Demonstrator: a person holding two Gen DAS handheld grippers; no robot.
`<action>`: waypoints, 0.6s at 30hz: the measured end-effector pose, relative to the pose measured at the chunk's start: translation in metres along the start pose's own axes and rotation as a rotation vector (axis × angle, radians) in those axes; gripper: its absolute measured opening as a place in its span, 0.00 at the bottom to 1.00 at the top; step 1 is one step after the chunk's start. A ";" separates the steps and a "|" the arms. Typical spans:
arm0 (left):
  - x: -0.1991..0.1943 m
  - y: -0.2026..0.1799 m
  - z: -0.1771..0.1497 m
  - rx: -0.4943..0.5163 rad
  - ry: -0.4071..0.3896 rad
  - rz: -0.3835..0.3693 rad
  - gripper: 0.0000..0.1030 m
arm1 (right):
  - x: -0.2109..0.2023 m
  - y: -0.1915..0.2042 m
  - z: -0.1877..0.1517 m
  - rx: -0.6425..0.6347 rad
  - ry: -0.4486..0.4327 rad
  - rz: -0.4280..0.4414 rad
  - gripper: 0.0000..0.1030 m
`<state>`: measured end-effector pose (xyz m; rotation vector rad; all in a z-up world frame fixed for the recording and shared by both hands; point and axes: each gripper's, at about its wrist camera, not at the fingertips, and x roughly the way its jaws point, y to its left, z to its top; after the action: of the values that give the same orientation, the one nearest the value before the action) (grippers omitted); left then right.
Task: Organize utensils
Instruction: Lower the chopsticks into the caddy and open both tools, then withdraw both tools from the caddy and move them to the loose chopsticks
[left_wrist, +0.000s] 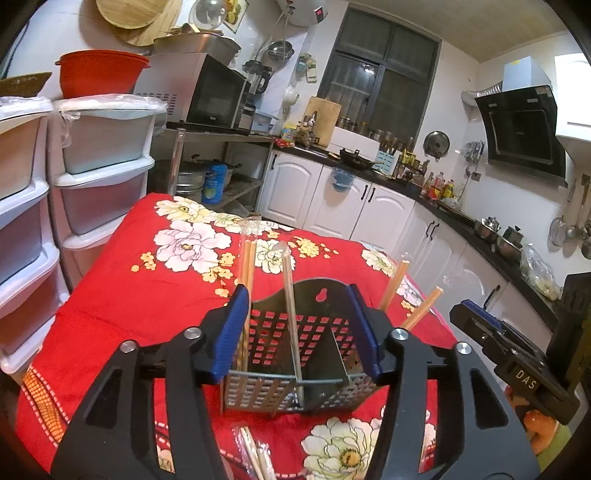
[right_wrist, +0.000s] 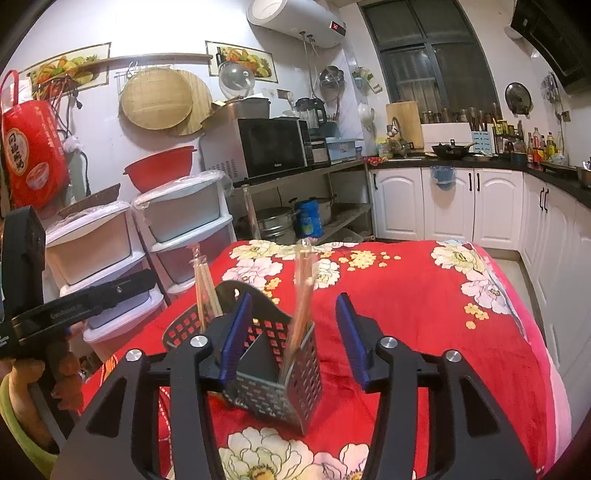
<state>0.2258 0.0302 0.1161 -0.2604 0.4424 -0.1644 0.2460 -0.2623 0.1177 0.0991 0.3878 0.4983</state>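
A black perforated utensil holder (left_wrist: 295, 354) with compartments stands on the red floral tablecloth (left_wrist: 147, 288). Wrapped chopstick pairs (left_wrist: 246, 266) stand in its compartments. My left gripper (left_wrist: 299, 332) is open, its blue pads on either side of the holder's top; I cannot tell whether they touch it. More wrapped chopsticks (left_wrist: 255, 456) lie on the cloth below it. In the right wrist view the holder (right_wrist: 273, 369) stands between my right gripper's open jaws, nearer the left pad, with chopsticks (right_wrist: 303, 295) sticking up and blurred. My right gripper (right_wrist: 295, 339) is open and holds nothing.
White plastic drawer towers (left_wrist: 92, 177) stand left of the table. A metal shelf with a microwave (left_wrist: 218, 96) is behind. White cabinets and a dark counter (left_wrist: 406, 184) run along the right. The right gripper's body (left_wrist: 517, 354) shows at the right edge.
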 end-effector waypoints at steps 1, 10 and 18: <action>-0.002 0.000 -0.001 0.000 0.001 0.000 0.49 | -0.002 0.001 -0.002 -0.001 0.000 -0.002 0.49; -0.017 0.001 -0.017 -0.021 0.013 0.009 0.63 | -0.011 0.006 -0.014 -0.005 0.023 0.000 0.56; -0.029 0.008 -0.032 -0.033 0.033 0.020 0.72 | -0.016 0.010 -0.030 -0.015 0.059 0.000 0.59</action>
<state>0.1869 0.0370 0.0975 -0.2856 0.4807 -0.1422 0.2167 -0.2618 0.0971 0.0696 0.4417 0.5051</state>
